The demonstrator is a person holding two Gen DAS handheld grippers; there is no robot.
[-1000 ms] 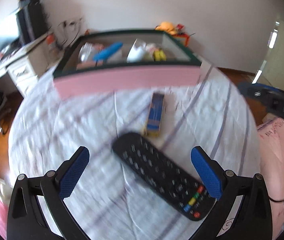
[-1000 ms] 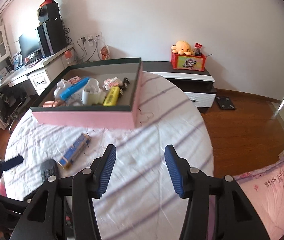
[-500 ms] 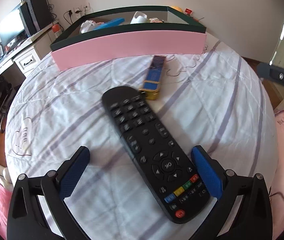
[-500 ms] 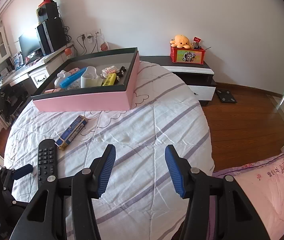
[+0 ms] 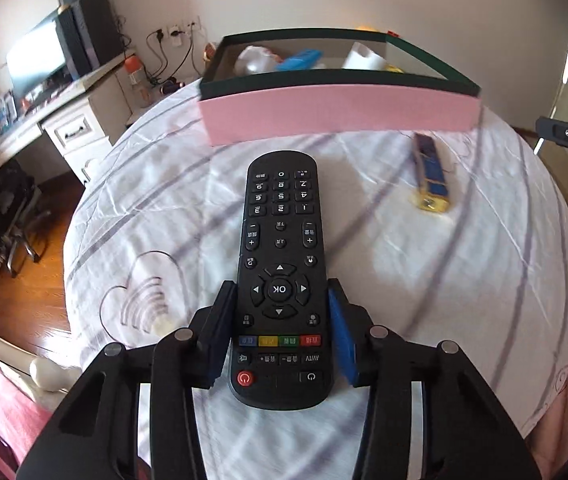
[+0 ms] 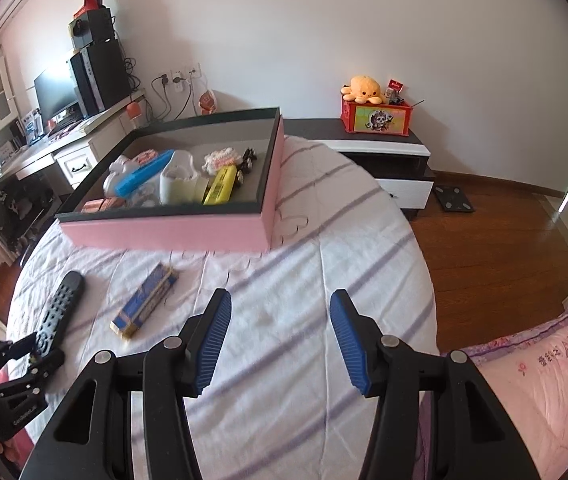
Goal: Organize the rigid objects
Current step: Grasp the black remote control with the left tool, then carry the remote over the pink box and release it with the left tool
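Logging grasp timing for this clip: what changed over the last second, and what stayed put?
The left gripper moved in over the remote, lined up with its length, and closed its fingers on its sides near the coloured buttons. The right gripper stayed open and holds nothing. The blue-and-yellow box still lies on the bed, and the pink tray is unmoved.

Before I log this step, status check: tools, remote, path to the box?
Left tool shut on remote. Right tool open, idle. Pink box ahead; nothing between.
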